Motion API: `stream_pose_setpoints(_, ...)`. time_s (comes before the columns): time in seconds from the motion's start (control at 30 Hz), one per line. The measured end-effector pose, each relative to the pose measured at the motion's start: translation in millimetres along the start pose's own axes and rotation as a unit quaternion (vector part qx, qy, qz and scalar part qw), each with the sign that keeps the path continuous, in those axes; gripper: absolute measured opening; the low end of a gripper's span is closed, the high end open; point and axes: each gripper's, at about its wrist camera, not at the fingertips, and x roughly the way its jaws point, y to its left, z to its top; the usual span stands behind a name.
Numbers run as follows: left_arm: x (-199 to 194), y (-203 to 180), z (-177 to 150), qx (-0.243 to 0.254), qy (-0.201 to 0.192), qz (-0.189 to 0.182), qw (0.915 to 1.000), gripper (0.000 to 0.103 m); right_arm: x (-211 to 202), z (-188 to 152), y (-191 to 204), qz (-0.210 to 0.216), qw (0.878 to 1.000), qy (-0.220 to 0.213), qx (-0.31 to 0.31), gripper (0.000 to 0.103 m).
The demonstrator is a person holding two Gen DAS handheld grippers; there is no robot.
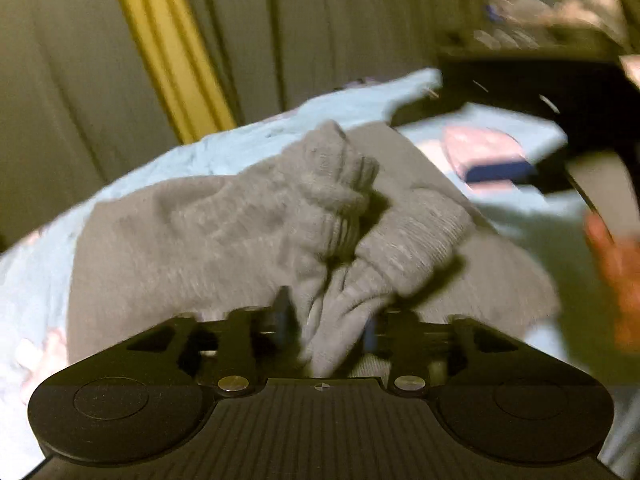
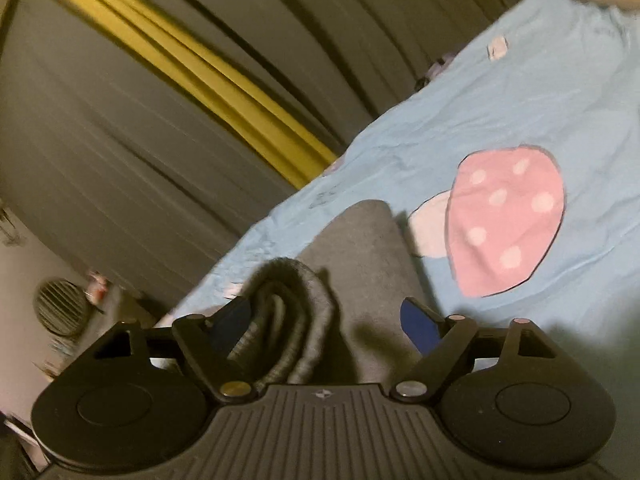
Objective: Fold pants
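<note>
Grey knit pants (image 1: 224, 232) lie on a light blue bedsheet (image 1: 36, 280). In the left wrist view my left gripper (image 1: 328, 320) is shut on a bunched fold of the pants, with the ribbed cuffs (image 1: 344, 184) lifted ahead of it. In the right wrist view my right gripper (image 2: 328, 320) is open. A rolled edge of the pants (image 2: 288, 308) lies between its blue-padded fingers (image 2: 420, 324), against the left one. The rest of the pants (image 2: 360, 240) lies flat ahead.
The sheet carries a pink spotted mushroom print (image 2: 508, 224). Grey and yellow curtains (image 2: 180, 64) hang behind the bed. My right hand and its gripper (image 1: 608, 216) show blurred at the right of the left wrist view. A dark cluttered shelf (image 1: 540, 52) stands at the back right.
</note>
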Motion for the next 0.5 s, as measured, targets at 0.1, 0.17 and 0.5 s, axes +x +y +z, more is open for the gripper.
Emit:
stream_pose_setpoints(0.1,-31,17,-10,-0.042,-0.008,-0.011,0.999,0.087,1,2,7,0.026,1.0,0.012,-0.008,0.083)
stream_pose_setpoints(0.17,-51,44,-25,-0.091,-0.013,0.001,0.9958,0.088,7,-1,10,0.047,0.998,0.041,-0.007,0.083)
stream_pose_setpoints(0.5,-56,163,-93,-0.327,0.063,0.183,0.9249,0.093,39,-16,0,0.058,0.986,0.149,0.038,0.099)
